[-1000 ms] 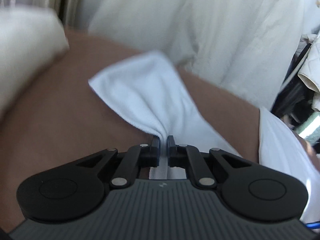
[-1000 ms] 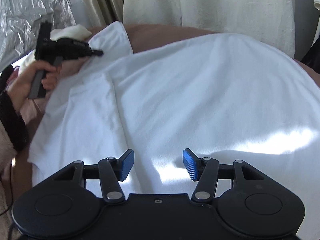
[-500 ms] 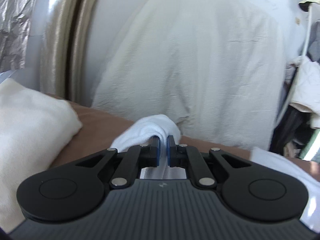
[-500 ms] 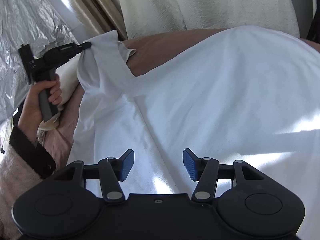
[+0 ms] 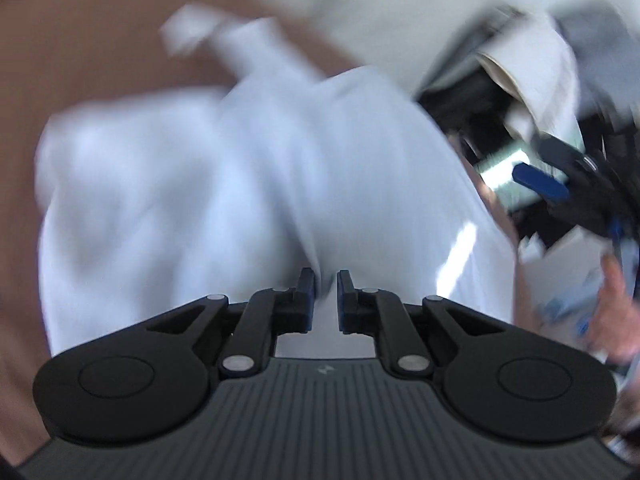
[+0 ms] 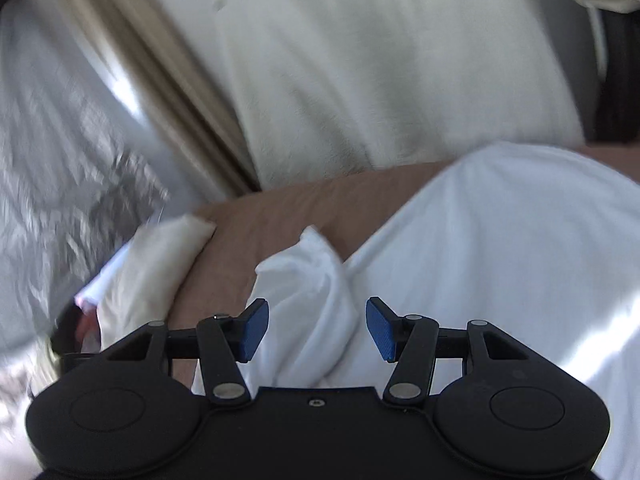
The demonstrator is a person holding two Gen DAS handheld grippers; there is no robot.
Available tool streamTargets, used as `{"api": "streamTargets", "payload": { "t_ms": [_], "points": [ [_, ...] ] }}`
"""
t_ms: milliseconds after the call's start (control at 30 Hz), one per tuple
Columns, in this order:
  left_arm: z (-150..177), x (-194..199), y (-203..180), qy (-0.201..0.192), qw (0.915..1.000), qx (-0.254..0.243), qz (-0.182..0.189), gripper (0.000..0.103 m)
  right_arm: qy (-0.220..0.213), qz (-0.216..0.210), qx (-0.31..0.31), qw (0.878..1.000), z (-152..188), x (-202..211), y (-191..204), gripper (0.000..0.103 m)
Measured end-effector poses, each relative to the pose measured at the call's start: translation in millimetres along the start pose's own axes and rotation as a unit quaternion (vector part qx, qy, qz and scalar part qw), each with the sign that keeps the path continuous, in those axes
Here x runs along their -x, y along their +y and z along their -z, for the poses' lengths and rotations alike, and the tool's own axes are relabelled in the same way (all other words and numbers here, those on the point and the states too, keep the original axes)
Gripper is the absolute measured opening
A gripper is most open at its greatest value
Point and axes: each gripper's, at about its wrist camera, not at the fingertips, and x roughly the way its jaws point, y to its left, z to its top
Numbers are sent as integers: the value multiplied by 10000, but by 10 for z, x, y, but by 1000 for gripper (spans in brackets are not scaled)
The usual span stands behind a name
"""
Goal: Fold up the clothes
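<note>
Right now the left gripper [image 5: 325, 294] pinches the white shirt's [image 5: 248, 184] sleeve, its jaws just easing apart on the cloth. The right gripper [image 6: 317, 330], parted and empty, hovers nearer the bunched fold [image 6: 316, 280], which runs away across the brown surface [image 6: 280, 216].

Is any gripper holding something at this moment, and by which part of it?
The left gripper pinches a fold of the white garment, jaws just easing open. The right gripper is open, holding nothing.
</note>
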Motion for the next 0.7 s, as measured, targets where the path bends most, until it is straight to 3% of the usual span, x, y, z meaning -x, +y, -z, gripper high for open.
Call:
{"api": "streamTargets", "payload": {
  "t_ms": [100, 200, 233, 333, 367, 433, 467, 500, 533, 567, 600, 700],
  "points": [
    [-22, 26, 203, -147, 9978, 603, 230, 9, 342, -72, 440, 9984, -4, -318, 208, 60],
    [-68, -12, 129, -197, 9994, 269, -89, 14, 708, 20, 1350, 9883, -91, -785, 371, 60],
    [-25, -12, 138, -228, 9990, 368, -88, 14, 727, 37, 1487, 9862, -116, -941, 357, 60],
    [58, -20, 172, -386, 9975, 583, -99, 14, 994, -85, 1372, 9855, -143, -1402, 477, 60],
    [58, -24, 185, -471, 9970, 598, -111, 14, 1085, -45, 1503, 9827, -133, -1558, 568, 60],
    [34, -29, 159, -454, 9979, 442, -145, 14, 1119, 493, 1929, 9736, -31, -1705, 706, 60],
    [22, -31, 146, -446, 9982, 364, -162, 14, 1190, 751, 2181, 9657, 7, -1798, 716, 57],
    [10, -31, 133, -438, 9985, 275, -184, 14, 1259, 1006, 2430, 9565, 45, -1891, 727, 31],
    [-1, -8, 120, -436, 9987, 70, -256, 14, 1273, 962, 2608, 9521, 73, -1871, 698, 17],
    [-20, -6, 96, -464, 9984, -94, -303, 14, 1286, 918, 2784, 9474, 100, -1850, 669, 15],
    [-11, 6, 110, -518, 9981, -130, -317, 14, 1052, 788, 2664, 9548, 105, -1717, 617, 10],
    [0, 39, 194, -605, 9977, 234, -210, 14, 609, 741, 1950, 9761, 115, -1344, 547, 8]
  ]
}}
